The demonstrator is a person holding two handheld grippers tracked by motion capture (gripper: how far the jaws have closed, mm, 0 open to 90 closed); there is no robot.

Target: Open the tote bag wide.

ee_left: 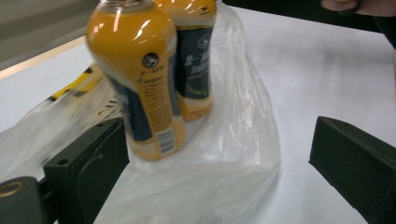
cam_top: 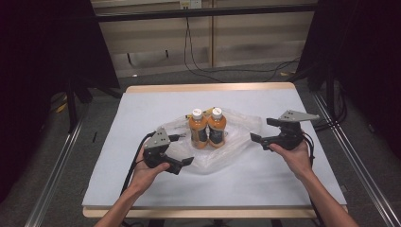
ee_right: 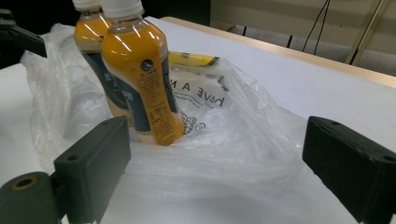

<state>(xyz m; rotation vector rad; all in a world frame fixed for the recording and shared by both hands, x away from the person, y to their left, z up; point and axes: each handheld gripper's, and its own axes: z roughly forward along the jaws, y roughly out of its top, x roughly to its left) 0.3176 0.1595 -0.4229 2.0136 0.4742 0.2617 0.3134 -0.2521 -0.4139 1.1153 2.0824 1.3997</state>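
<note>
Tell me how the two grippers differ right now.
The left gripper sits close to the plastic bag, its jaws over the bag's near edge; the right gripper stands off the bag's right side. The left gripper points rightward toward the bottles, the right gripper points leftward. The left gripper is nearer the table's front edge than the right gripper. Shared: both are black, held in a hand, open, with nothing gripped.

White-topped table (cam_top: 142,118); clear plastic bag (cam_top: 236,137) lying flat mid-table, two orange bottles (cam_top: 208,127) upright on it.
</note>
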